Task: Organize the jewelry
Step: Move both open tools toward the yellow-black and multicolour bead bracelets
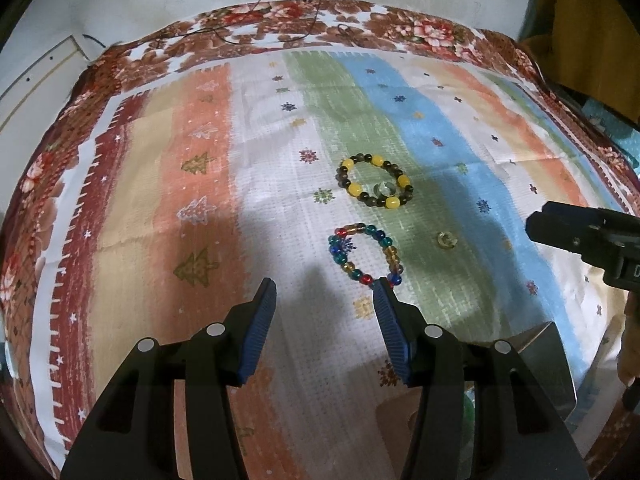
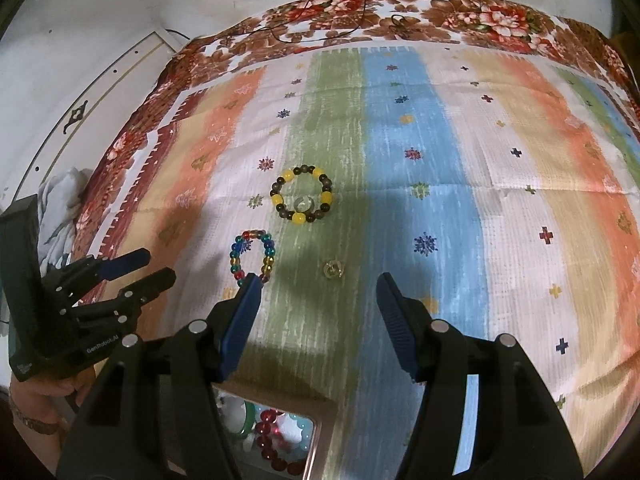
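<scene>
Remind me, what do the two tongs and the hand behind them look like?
Both tongs, left and right, are matte black plastic linkages with silver pivot pins and ribbed blue pads. The left body carries white "GenRobot.AI" lettering. The bare hand wears a metal wristband.

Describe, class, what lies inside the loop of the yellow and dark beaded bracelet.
Inside the yellow and dark bracelet lies a small clear ring, close to the loop's near edge, on the striped cloth. Nothing covers the loop, though the ring's detail is too small to make out.

Black tongs (image 2: pixel 318 312), ribbed blue pads (image 2: pixel 240 320).
</scene>
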`<move>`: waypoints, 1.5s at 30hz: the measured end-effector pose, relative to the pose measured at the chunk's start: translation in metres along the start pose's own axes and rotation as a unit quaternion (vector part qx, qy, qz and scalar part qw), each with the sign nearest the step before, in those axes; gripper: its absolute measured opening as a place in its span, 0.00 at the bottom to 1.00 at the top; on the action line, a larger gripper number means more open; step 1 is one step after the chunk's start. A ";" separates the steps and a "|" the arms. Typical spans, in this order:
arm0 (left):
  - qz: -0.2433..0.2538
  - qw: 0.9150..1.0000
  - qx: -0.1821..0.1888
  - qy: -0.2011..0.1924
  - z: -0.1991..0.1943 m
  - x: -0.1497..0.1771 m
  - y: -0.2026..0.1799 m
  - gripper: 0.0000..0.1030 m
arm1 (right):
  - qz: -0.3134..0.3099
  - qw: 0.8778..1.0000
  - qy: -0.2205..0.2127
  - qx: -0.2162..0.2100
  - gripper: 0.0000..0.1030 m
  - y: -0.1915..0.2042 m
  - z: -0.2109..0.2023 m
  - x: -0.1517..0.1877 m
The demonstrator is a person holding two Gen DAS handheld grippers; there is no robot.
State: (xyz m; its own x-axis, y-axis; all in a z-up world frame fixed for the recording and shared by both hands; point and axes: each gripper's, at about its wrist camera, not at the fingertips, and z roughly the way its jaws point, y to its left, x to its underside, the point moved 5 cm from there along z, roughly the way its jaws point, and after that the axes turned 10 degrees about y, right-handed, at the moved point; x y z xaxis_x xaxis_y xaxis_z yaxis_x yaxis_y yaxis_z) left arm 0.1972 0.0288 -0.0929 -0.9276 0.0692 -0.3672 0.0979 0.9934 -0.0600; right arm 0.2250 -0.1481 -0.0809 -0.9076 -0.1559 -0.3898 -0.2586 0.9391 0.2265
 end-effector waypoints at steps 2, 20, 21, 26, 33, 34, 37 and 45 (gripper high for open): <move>0.005 1.000 -0.001 0.000 0.002 -0.002 -0.002 0.51 | -0.001 1.000 0.001 0.000 0.59 0.001 0.001 -0.002; 0.005 0.999 0.015 0.029 0.031 -0.017 -0.003 0.54 | -0.001 1.000 0.017 0.006 0.59 -0.005 0.027 -0.024; 0.004 0.999 0.015 0.031 0.033 -0.018 -0.002 0.54 | -0.002 1.000 0.017 0.007 0.59 -0.005 0.028 -0.025; 0.002 0.999 0.015 0.038 0.041 -0.022 0.000 0.54 | -0.004 1.000 0.022 0.010 0.63 -0.006 0.036 -0.032; 0.003 0.999 0.018 0.044 0.048 -0.026 0.001 0.54 | -0.003 0.999 0.031 0.013 0.63 -0.007 0.050 -0.042; 0.003 0.999 0.017 0.045 0.049 -0.026 0.001 0.54 | -0.004 0.999 0.032 0.015 0.63 -0.008 0.052 -0.043; 0.003 0.999 0.016 0.048 0.052 -0.025 0.003 0.54 | -0.003 0.999 0.032 0.020 0.63 -0.009 0.057 -0.049; 0.007 0.998 0.016 0.057 0.060 -0.023 0.004 0.54 | 0.002 0.999 0.043 0.018 0.63 -0.013 0.073 -0.058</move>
State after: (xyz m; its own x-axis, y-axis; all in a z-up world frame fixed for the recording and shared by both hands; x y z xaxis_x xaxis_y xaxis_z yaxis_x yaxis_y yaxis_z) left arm 0.2411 0.0260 -0.1405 -0.9609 0.0956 -0.2599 0.1214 0.9889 -0.0852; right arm 0.3048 -0.1294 -0.1262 -0.9340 -0.1754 -0.3112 -0.2433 0.9502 0.1948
